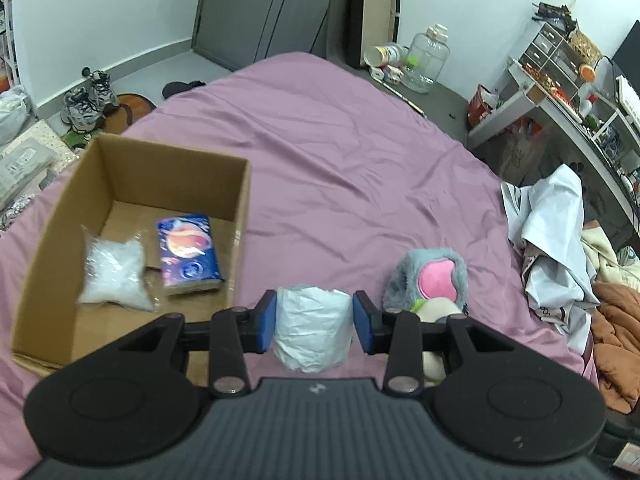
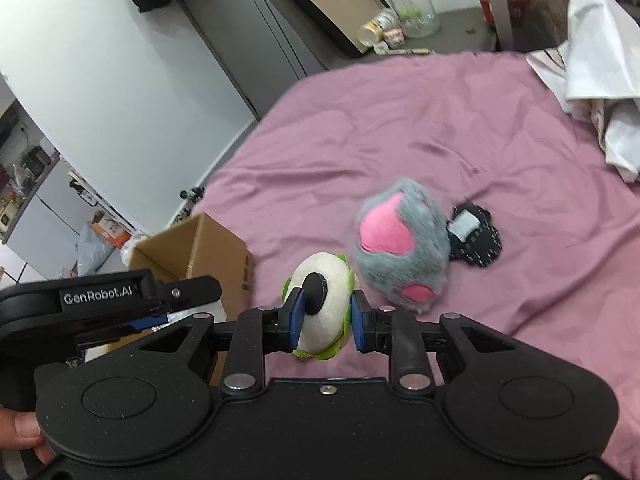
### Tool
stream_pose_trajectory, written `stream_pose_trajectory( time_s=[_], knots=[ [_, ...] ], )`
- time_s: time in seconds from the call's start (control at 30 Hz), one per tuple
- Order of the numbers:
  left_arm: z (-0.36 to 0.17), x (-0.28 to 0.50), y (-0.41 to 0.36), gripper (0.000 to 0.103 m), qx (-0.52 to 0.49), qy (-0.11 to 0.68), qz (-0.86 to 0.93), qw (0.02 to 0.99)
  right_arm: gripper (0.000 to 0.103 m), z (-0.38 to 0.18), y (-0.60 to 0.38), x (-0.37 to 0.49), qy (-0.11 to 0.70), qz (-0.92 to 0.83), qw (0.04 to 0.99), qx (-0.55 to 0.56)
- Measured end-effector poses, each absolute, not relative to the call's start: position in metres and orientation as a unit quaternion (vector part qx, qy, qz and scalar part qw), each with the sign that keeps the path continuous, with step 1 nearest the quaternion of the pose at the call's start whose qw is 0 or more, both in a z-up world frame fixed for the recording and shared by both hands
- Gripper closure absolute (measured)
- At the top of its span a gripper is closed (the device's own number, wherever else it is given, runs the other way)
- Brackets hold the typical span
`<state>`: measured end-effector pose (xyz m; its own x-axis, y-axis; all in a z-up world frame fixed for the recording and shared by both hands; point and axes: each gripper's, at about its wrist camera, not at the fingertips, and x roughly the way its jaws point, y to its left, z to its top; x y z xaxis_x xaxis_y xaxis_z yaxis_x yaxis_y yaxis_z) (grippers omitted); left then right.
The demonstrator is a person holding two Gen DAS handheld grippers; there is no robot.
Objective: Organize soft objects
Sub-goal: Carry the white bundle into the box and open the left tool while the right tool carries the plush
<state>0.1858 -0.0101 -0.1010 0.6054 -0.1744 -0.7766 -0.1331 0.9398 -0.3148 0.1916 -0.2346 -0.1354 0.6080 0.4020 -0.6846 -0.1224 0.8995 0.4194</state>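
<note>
from my left wrist view, my left claw [image 1: 314, 322] is clamped on a white roll wrapped in crinkled plastic [image 1: 311, 326], both blue pads [image 1: 267, 322] pressed against its sides, the roll lifted clear of the pink bedsheet [image 1: 340, 152]. just to the left sits the open cardboard box [image 1: 52, 248], resting on the bed; inside it lie a clear bag of white filling [image 1: 114, 276] on the left and a blue tissue pack with a planet print [image 1: 188, 254] beside it, the two close together. to the right of the roll a grey and pink furry toy [image 1: 432, 276] lies on the sheet, with a cream shape partly hidden behind my claw's right finger. from my right wrist view, my right claw [image 2: 325, 318] is closed narrowly on a round white plush with green trim and a black disc [image 2: 324, 304] — the pads squeeze its sides. beyond it the grey and pink furry toy lies on the sheet, with a black speckled cloth item [image 2: 476, 236] touching its far right side. the cardboard box stands to the left, and my left claw reaches in beside it.
</note>
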Motion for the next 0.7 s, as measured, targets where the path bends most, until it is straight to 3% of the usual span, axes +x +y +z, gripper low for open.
stream_pose_trajectory(
  time_s=[0.7],
  knots=[
    [-0.076, 0.171, 0.066, 0.064, -0.178, 0.411, 0.022, 0.894, 0.079, -0.112, -0.182, 0.178, 0.366, 0.171, 0.901, 0.157]
  ],
)
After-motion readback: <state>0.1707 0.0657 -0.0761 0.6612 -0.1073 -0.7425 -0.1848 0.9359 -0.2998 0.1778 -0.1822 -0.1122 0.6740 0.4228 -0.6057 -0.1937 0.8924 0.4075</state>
